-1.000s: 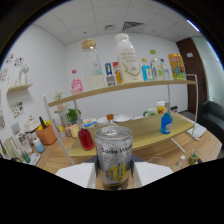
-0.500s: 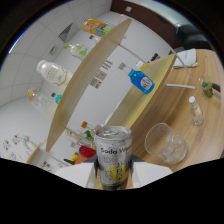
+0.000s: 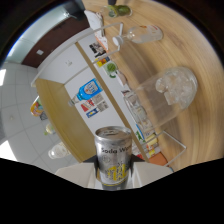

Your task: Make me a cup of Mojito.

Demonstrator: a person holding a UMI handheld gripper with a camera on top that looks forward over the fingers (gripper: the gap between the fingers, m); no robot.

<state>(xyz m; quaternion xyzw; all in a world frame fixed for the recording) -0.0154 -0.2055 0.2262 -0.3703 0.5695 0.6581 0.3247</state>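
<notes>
While the gripper (image 3: pixel 114 175) pinched the soda can (image 3: pixel 114 157) between both fingers, the view was rolled steeply, with the ice-filled glass (image 3: pixel 175 90) on the wooden table (image 3: pixel 205 145) well beyond. Soda could likely miss the glass, since the can's mouth was not over it.

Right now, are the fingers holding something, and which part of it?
Yes. The fingers are shut on the soda water can, gripping its lower body from both sides. Its top sticks out ahead of them.
</notes>
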